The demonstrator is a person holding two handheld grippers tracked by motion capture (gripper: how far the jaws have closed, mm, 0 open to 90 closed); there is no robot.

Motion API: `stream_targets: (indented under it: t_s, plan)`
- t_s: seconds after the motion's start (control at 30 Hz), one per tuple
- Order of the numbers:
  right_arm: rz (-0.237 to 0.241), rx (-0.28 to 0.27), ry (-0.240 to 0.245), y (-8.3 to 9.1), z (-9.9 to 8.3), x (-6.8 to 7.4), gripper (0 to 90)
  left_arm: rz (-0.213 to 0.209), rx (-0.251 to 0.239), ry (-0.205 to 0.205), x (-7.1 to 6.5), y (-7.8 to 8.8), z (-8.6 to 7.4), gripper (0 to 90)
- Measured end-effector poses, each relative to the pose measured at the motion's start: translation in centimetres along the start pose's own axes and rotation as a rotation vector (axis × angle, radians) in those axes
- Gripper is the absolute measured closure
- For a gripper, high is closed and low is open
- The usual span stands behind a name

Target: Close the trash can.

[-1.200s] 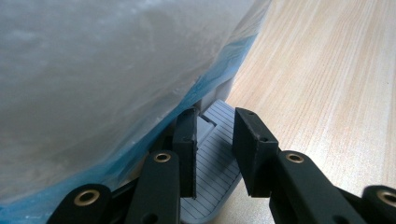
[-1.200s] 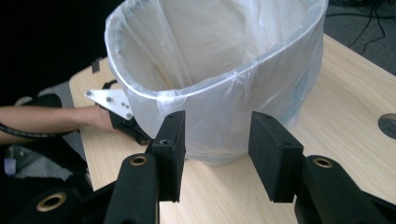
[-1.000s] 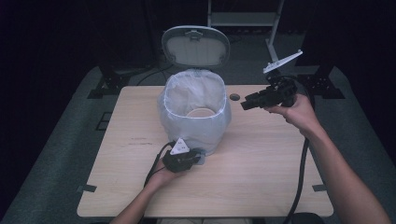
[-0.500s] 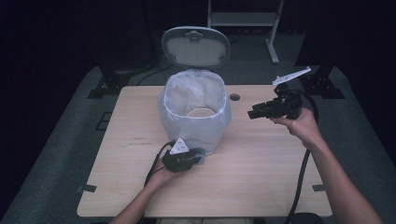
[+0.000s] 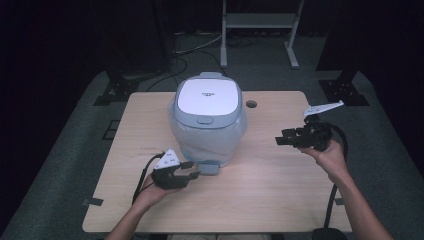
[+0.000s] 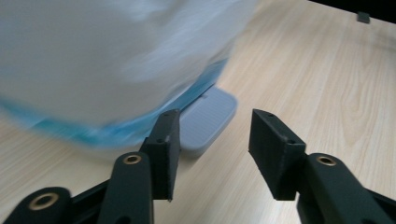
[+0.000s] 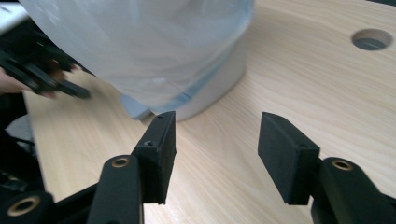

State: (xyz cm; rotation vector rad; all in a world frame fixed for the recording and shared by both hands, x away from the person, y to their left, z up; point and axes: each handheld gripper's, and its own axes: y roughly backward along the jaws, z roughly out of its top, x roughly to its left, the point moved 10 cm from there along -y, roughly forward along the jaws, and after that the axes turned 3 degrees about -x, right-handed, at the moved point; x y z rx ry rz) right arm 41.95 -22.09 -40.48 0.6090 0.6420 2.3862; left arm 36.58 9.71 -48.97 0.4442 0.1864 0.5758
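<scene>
Fingers of the left gripper (image 5: 189,170) stand apart and empty at the near edge of the pale wooden tabletop (image 5: 270,195), pointing right toward the small flat grey tab (image 5: 209,169) that juts from the foot of the appliance. In the left gripper view that tab (image 6: 205,119) lies just beyond the left finger (image 6: 166,149), a little left of the gap between them, its flat face level on the wood.

Behind it stands the rounded white-and-grey cooker wrapped in clear plastic film (image 5: 209,122), lid down, mid-table. The right gripper (image 5: 284,140) is held above the tabletop well to the cooker's right, fingers also apart and empty, aimed left at the body (image 7: 154,51). I judge the left gripper nearer to the tab, needing only a slight shift across to straddle it.
</scene>
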Motion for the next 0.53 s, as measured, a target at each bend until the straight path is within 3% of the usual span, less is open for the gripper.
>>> stream_targets:
  t_s: [0.27, 0.53]
  plan:
    - [-0.041, -0.034, -0.024, 0.1, -3.4, -1.0, 40.5, 0.087, -0.022, 0.06, 2.6, 2.8, -1.3, 43.6]
    - [-0.062, -0.08, -0.048, 0.9, -5.5, -1.4, 35.2, 0.138, -0.047, 0.092, 3.7, 4.4, -2.1, 38.7]
